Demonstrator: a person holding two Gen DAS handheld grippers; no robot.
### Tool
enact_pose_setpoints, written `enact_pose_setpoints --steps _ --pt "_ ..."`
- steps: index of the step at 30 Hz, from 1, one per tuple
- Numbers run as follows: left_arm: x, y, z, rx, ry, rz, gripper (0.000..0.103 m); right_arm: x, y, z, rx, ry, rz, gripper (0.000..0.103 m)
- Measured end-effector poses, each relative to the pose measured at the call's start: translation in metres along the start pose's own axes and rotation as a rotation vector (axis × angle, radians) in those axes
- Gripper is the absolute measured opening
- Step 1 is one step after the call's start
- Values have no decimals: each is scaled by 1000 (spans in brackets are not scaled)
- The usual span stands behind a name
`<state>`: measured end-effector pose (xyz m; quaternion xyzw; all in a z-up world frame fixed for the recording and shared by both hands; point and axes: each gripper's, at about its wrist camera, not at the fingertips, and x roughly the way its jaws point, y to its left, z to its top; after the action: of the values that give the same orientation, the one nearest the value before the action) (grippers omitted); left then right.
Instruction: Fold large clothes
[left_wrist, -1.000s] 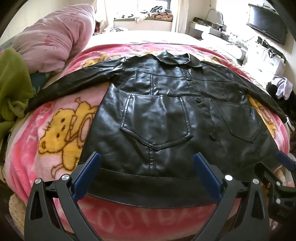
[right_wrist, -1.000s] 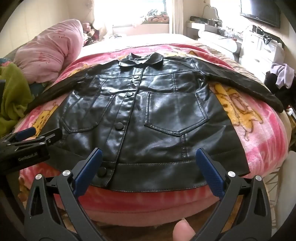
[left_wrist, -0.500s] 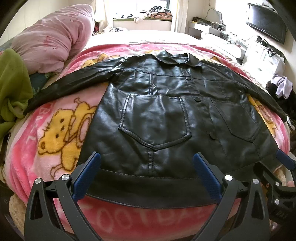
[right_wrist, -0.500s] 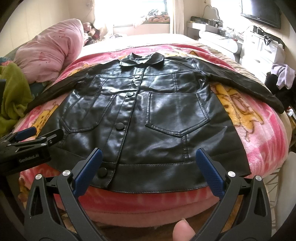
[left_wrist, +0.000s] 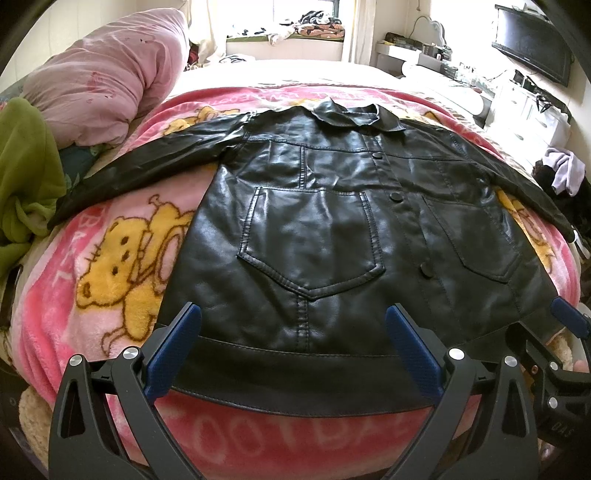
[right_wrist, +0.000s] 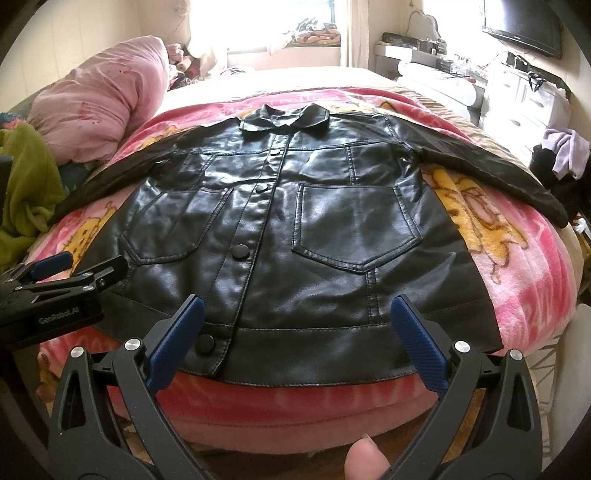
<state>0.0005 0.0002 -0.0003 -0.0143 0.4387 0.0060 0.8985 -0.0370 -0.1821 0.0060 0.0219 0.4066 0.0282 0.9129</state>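
Observation:
A black leather jacket (left_wrist: 317, 229) lies flat and buttoned, front up, on a pink cartoon blanket (left_wrist: 110, 258), collar away from me, both sleeves spread out sideways. It also shows in the right wrist view (right_wrist: 295, 236). My left gripper (left_wrist: 291, 343) is open and empty, hovering over the left part of the hem. My right gripper (right_wrist: 295, 339) is open and empty over the right part of the hem. Each gripper shows at the edge of the other's view: the right one in the left wrist view (left_wrist: 554, 350), the left one in the right wrist view (right_wrist: 62, 284).
A pink quilt (left_wrist: 107, 74) and a green cloth (left_wrist: 22, 177) lie at the bed's left side. White drawers (right_wrist: 528, 96) with a purple garment (right_wrist: 565, 151) and a wall TV (right_wrist: 524, 26) stand to the right. The bed's near edge drops off below the hem.
Both grippers have crept slightly forward toward the jacket's hem; the jacket itself has not moved.

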Motion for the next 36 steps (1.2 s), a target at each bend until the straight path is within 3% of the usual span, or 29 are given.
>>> enact_pose_setpoints --steps 23,36 --pt "12 6 4 8 14 7 99 7 -3 6 -1 4 -2 95" --pt "29 -7 33 9 19 21 99 19 -11 30 -7 11 -5 95"
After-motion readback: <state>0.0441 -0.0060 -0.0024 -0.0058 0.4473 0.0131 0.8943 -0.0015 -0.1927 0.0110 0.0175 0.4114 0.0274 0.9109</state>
